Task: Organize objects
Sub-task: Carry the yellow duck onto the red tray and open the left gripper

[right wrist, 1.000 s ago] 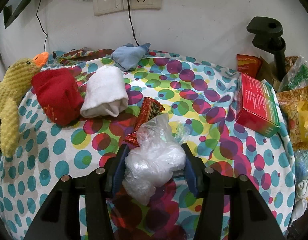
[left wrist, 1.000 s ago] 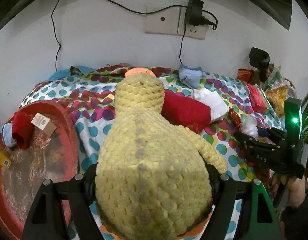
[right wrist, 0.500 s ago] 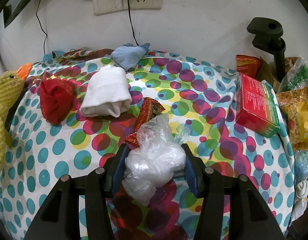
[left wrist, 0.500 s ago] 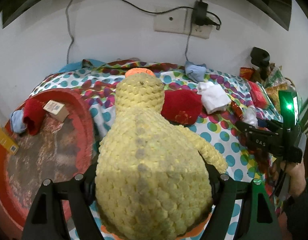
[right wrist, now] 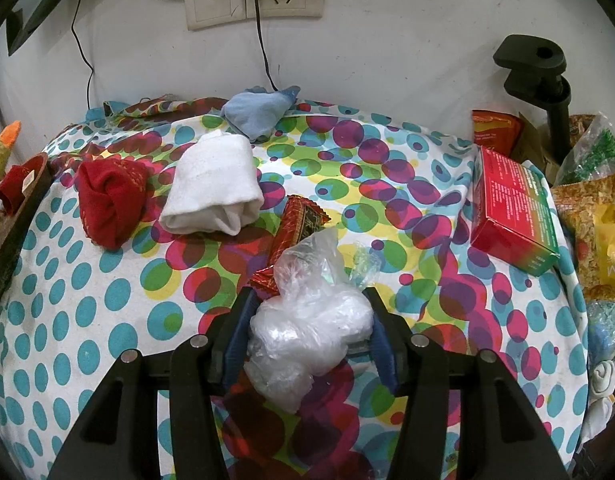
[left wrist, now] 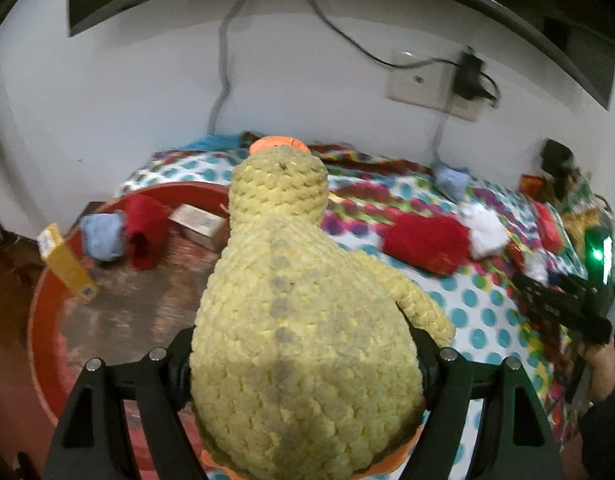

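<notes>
Jaws of the left gripper (left wrist: pixel 307 364) clamp the yellow knitted duck (left wrist: pixel 303 312) wide across its belly, carrying it above the red tray (left wrist: pixel 47 320), probably its destination. From the right wrist, the right gripper (right wrist: pixel 311 340) pinches a crumpled plastic bag (right wrist: pixel 311 320) resting on the dotted tabletop (right wrist: pixel 107 300).

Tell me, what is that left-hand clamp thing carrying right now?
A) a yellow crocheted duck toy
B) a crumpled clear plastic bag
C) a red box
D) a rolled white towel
A: in the left wrist view the left gripper has its fingers pressed against both sides of the yellow crocheted duck toy, held above the red round tray.
</notes>
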### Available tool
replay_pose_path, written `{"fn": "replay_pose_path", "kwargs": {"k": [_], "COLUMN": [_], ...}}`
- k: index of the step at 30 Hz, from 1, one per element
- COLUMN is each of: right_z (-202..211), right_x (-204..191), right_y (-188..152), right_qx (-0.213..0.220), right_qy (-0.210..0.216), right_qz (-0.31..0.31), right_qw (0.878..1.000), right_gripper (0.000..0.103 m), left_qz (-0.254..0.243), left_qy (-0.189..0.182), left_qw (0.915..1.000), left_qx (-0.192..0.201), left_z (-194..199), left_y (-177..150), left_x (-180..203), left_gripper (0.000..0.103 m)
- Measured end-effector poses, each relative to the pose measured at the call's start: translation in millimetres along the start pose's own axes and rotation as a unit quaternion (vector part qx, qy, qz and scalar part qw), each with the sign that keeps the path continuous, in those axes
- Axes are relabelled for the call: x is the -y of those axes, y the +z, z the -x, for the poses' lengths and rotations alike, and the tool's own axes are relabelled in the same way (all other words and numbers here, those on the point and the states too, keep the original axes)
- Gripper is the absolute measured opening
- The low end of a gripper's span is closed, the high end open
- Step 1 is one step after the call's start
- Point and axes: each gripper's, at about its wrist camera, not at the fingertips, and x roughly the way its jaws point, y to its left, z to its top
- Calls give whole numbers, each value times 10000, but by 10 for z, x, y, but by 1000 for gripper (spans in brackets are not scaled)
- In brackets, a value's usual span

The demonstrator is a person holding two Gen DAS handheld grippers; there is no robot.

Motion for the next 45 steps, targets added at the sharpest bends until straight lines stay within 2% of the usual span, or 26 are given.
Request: {"fn": "replay_pose_path", "kwargs": {"k": [8, 13, 19, 35, 45], "right_z": [-4, -8, -7, -11, -19], "right_x": [-3, -8, -9, -3, -3], "right_y": [-3, -5, 0, 10, 11], "right_qx": [0, 0, -1, -6, -7], "right_qy": [0, -7, -8, -31, -33], "right_qz": [-7, -5, -7, -11, -11], "right_qw": [10000, 10000, 10000, 10000, 10000], "right_gripper": [52, 52, 52, 52, 52], "left_qz": [236, 538, 648, 835, 758], "left_qy": [689, 894, 1128, 1316, 1367], "left_qw": [9973, 9945, 9915, 9873, 9868], "left_qx": [86, -6, -31, -300, -418], "left_z": [-56, -154, -237, -588, -692], "left_y": [108, 126, 126, 126, 119], "left_x": [-637, -1008, -1270, -1637, -1735], "left_gripper": [81, 81, 81, 81, 83]}}
